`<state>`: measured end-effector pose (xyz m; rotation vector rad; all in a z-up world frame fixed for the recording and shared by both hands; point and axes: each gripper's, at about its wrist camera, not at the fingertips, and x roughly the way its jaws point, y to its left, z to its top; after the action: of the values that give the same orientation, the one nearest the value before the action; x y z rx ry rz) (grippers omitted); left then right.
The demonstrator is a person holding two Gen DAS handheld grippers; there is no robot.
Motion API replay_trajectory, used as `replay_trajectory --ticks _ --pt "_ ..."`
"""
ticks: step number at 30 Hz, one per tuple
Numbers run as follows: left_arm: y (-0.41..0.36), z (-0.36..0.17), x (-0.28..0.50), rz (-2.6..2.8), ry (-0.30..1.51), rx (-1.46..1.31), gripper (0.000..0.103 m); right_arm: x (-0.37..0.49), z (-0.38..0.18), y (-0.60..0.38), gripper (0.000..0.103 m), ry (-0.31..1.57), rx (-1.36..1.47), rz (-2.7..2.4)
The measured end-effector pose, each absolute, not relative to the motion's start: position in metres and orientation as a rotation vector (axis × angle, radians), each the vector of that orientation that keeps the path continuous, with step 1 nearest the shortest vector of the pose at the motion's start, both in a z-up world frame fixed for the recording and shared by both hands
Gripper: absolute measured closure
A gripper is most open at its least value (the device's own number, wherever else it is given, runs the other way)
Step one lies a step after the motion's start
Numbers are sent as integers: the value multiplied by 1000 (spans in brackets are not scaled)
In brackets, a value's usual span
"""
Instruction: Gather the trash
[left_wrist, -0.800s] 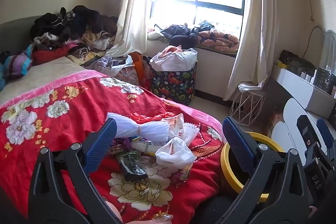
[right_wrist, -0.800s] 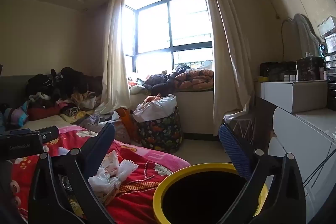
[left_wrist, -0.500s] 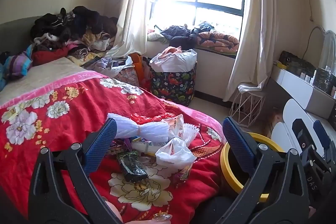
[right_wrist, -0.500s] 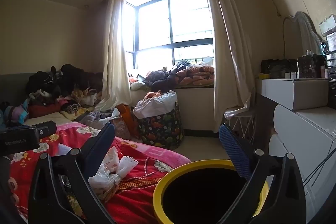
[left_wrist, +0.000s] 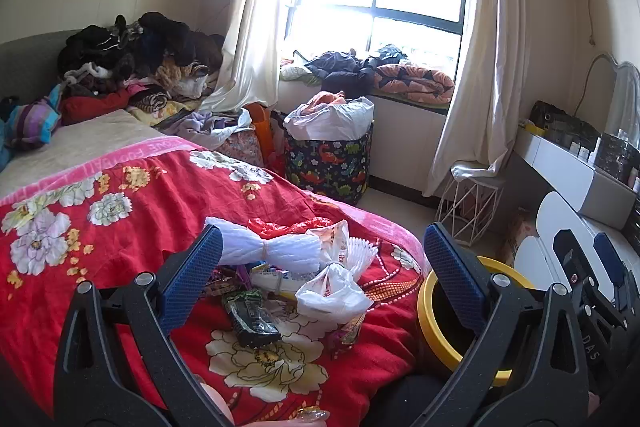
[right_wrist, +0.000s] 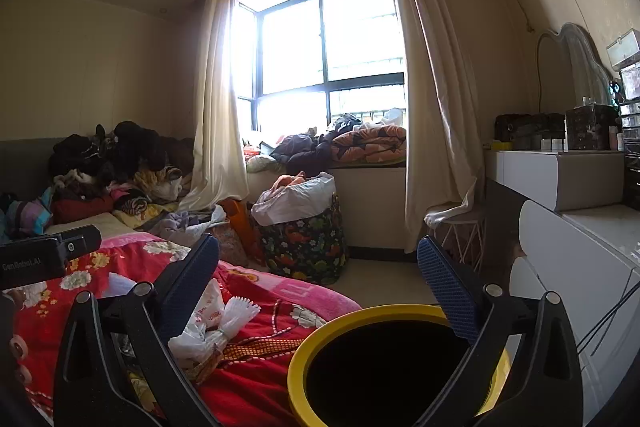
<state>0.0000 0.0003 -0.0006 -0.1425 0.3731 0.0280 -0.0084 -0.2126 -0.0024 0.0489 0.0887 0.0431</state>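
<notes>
While both grippers hang with jaws spread wide and nothing in them, the trash pile (left_wrist: 296, 279) lies on the red flowered blanket (left_wrist: 120, 227) near the bed's corner. The left gripper (left_wrist: 322, 267) tilts down over the pile; the right gripper (right_wrist: 318, 275) points level above the yellow-rimmed bin (right_wrist: 320, 339) just beside the bed

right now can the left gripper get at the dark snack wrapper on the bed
Probably yes. The left gripper is wide open and empty, angled down toward the dark snack wrapper, which lies on top of the red floral blanket with nothing over it; only the white plastic bag sits beside it.
</notes>
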Motion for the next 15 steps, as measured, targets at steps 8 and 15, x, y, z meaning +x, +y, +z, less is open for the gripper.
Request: replay_trajectory --ticks 8,15 --pt "2 4 1 27 371 -144 10 -7 -4 -212 6 89 49 43" --pt "3 5 2 25 369 -144 10 -7 -3 -214 6 95 46 44"
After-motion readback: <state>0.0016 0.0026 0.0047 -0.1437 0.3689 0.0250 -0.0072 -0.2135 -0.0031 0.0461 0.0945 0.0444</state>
